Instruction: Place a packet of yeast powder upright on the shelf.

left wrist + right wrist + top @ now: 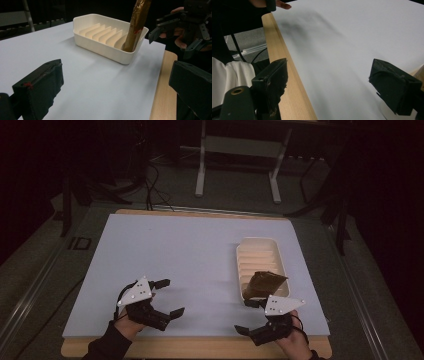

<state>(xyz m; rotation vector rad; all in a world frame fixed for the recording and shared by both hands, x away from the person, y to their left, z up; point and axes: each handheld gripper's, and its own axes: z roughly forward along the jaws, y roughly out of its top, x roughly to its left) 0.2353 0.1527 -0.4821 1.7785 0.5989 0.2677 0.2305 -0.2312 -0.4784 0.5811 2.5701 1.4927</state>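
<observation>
Beyond the far edge of the counter [150, 245] I can make out very little: the room is dark, with only a pale metal stand [240, 150] and some cables on the floor picked out, and both side margins of the high view fall to black. The counter itself is a wooden top under a pale blue-grey sheet [190, 265], and its wooden lip shows along my near edge. On the right half of the sheet sits a cream slotted tray [250, 251] with a row of upright dividers inside; in its near end I see a brown and gold packet [264, 284] standing on edge, leaning against the near wall. In the left gripper view the top of that packet is cut off by the frame, and I cannot read any print on it. My left gripper [167, 297] hangs low over the near left part of the sheet, well apart from the tray, its fingers spread wide with nothing between them. My right gripper [248, 316] is just beside the tray's near end, over the front edge of the counter, its fingers spread too and empty; it touches neither tray nor packet. In the right gripper view a white cloth at the lower left is too cropped for me to identify.
</observation>
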